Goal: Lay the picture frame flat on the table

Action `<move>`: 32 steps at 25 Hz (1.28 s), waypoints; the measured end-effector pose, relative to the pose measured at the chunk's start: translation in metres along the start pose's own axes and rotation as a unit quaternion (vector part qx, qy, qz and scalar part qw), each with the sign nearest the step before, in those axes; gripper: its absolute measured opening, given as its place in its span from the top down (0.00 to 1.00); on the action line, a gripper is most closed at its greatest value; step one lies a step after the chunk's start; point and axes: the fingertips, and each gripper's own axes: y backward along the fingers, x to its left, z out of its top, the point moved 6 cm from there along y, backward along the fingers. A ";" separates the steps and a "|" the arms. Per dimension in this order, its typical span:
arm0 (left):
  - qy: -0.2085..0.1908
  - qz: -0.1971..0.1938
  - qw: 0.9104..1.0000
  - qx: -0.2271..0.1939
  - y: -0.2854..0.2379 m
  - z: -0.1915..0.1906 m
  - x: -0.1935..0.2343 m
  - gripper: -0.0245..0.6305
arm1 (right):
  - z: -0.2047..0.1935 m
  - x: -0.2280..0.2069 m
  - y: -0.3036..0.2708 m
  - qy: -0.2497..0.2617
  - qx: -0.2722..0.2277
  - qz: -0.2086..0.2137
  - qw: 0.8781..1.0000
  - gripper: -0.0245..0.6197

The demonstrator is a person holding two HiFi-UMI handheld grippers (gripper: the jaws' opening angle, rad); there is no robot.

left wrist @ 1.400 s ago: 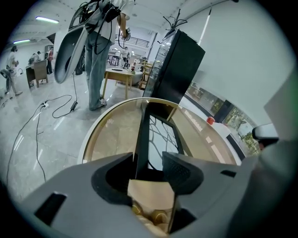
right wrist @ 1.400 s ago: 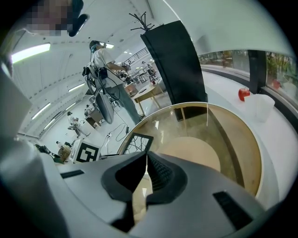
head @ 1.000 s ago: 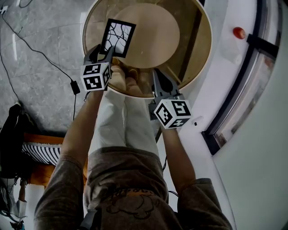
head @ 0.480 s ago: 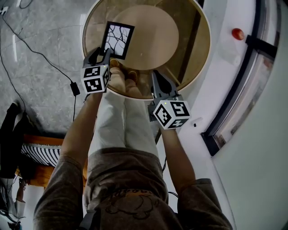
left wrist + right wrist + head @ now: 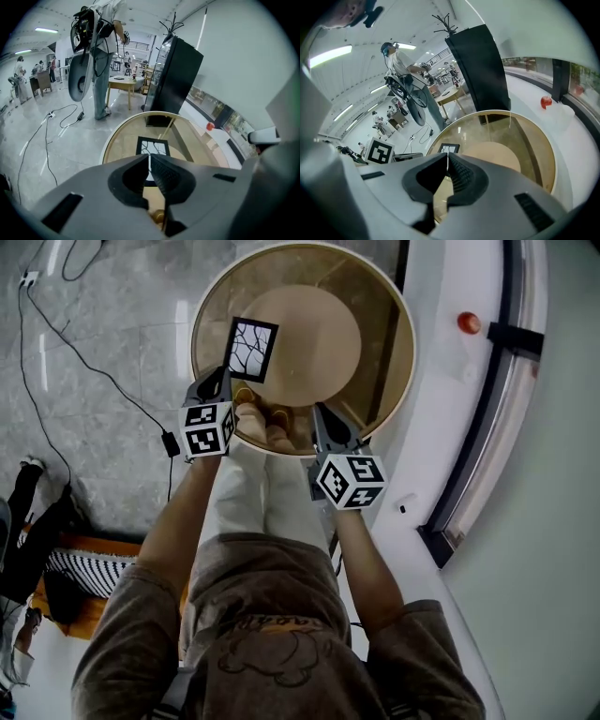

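Your black rectangular picture frame with a white branching pattern (image 5: 251,349) lies flat on the round glass-topped desk with a pale wooden rim (image 5: 380,324). It sits on the left part of the glass, partly over the round tan base that shows through the top.

Your left gripper (image 5: 221,377) hangs over the near-left edge of the desk. Its jaws have just been closing and now stand together with nothing between them. The frame lies just beyond their tips, apart from them. Your right gripper (image 5: 318,412) is over the near edge, well to the right of the frame, its jaws also together and empty.

Under and around the desk is a polished grey stone floor (image 5: 103,324), where a black power adapter on its cable (image 5: 171,442) lies to your left. To your right a curved white ledge (image 5: 441,418) runs along a dark-framed window and carries a small red round object (image 5: 468,322).

In the left gripper view a tall black panel (image 5: 173,77) stands past the far edge of the desk. A person wearing a harness of gear (image 5: 101,56) stands on the floor of the bright open hall beyond.
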 end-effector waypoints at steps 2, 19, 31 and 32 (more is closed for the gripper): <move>0.003 -0.007 1.000 0.000 0.017 0.011 -0.008 0.93 | 0.008 0.010 0.010 0.002 -0.003 0.005 1.000 0.93; -0.027 -0.069 0.997 -0.015 0.162 0.108 -0.084 0.93 | 0.079 0.072 0.102 0.016 -0.046 0.047 0.998 0.93; -0.047 -0.116 0.990 -0.065 0.249 0.151 -0.099 0.93 | 0.120 0.107 0.158 0.058 -0.083 0.077 0.992 0.93; -0.044 -0.121 0.989 -0.072 0.254 0.155 -0.102 0.93 | 0.124 0.110 0.162 0.063 -0.088 0.080 0.991 0.93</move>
